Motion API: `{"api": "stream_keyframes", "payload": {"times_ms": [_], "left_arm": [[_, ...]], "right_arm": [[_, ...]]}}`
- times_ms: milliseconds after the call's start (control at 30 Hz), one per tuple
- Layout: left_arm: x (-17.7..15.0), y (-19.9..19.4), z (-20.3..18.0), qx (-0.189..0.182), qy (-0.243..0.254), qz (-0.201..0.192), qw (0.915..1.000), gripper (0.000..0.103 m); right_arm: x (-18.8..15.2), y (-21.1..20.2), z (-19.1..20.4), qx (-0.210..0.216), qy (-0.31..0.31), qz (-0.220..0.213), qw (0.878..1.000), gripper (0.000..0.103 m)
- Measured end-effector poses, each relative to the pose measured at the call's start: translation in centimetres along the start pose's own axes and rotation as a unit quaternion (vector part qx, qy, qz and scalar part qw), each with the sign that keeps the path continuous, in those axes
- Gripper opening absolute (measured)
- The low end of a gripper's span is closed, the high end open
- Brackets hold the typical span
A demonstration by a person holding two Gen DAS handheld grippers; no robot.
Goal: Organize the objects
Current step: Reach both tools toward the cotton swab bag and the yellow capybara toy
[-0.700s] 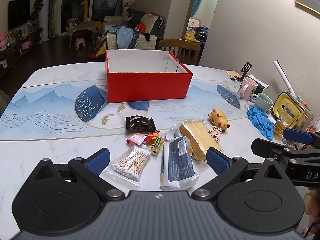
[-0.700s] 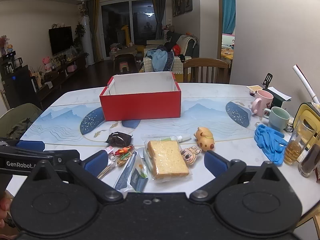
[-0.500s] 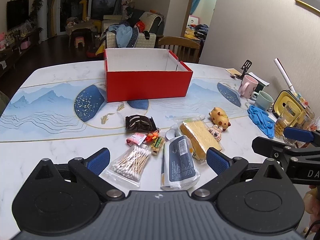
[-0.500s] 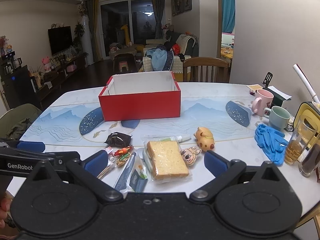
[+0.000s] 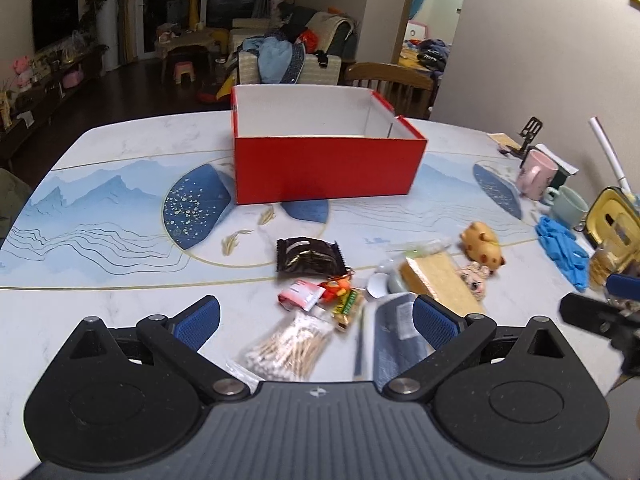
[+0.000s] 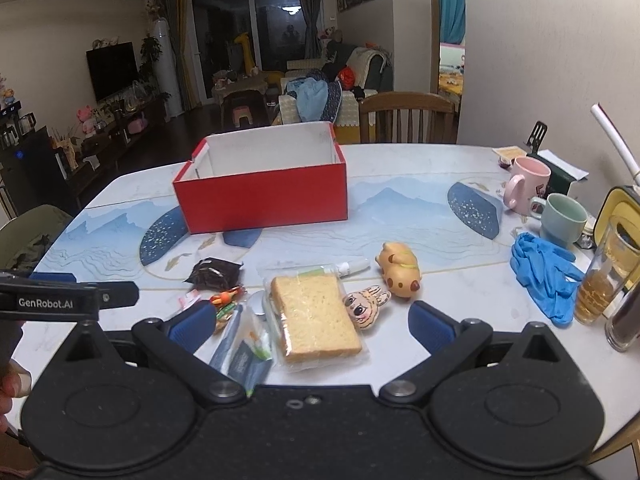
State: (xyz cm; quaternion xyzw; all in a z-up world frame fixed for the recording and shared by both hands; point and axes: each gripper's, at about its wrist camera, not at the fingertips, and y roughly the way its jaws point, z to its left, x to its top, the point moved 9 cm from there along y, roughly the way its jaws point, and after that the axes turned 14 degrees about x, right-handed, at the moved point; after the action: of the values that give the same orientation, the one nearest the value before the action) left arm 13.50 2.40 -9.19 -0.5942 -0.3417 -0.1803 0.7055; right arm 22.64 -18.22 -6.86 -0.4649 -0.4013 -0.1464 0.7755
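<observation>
Both grippers hang over the near edge of the worktop (image 5: 100, 312), tilted down, nothing in either. The left gripper (image 5: 316, 318) is spread wide: the swabs (image 5: 288, 350) lie right under the gap between its fingers, and the grey pouch (image 5: 394, 336) sits partly behind its right finger. Just ahead of it, the small red packet (image 5: 300, 294), the orange sweets (image 5: 336, 288), then the dark wrapper (image 5: 310, 256). Further ahead, well apart, the open red box (image 5: 326, 172).

The right gripper (image 6: 312, 326) is spread wide too. The bagged bread (image 6: 314, 316) lies between its fingers, untouched, with the rabbit charm (image 6: 366, 306) just beyond and the yellow toy (image 6: 400, 270) ahead to the right. Far right, the blue gloves (image 6: 544, 272). The box (image 6: 264, 194) is ahead, slightly left.
</observation>
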Motion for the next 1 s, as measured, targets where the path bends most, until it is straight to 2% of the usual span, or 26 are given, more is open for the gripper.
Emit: {"api": "stream_keyframes", "payload": {"times_ms": [167, 467, 767, 1000], "left_arm": [[-1.2, 3.0, -0.4, 0.021, 0.037, 0.01, 0.9991, 0.103], [-2.5, 7.0, 0.8, 0.065, 0.024, 0.04, 0.9968, 0.103], [-4.0, 9.1, 0.3, 0.049, 0.061, 0.052, 0.9956, 0.103], [-5.3, 10.6, 0.6, 0.039, 0.07, 0.067, 0.9946, 0.103]], "right_arm": [[0.3, 2.2, -2.6, 0.0, 0.009, 0.019, 1.0, 0.102], [0.7, 6.8, -7.4, -0.006, 0.01, 0.058, 0.998, 0.102], [1.3, 10.8, -11.3, -0.01, 0.007, 0.086, 0.996, 0.101], [1.4, 13.3, -13.6, -0.013, 0.017, 0.104, 0.994, 0.097]]}}
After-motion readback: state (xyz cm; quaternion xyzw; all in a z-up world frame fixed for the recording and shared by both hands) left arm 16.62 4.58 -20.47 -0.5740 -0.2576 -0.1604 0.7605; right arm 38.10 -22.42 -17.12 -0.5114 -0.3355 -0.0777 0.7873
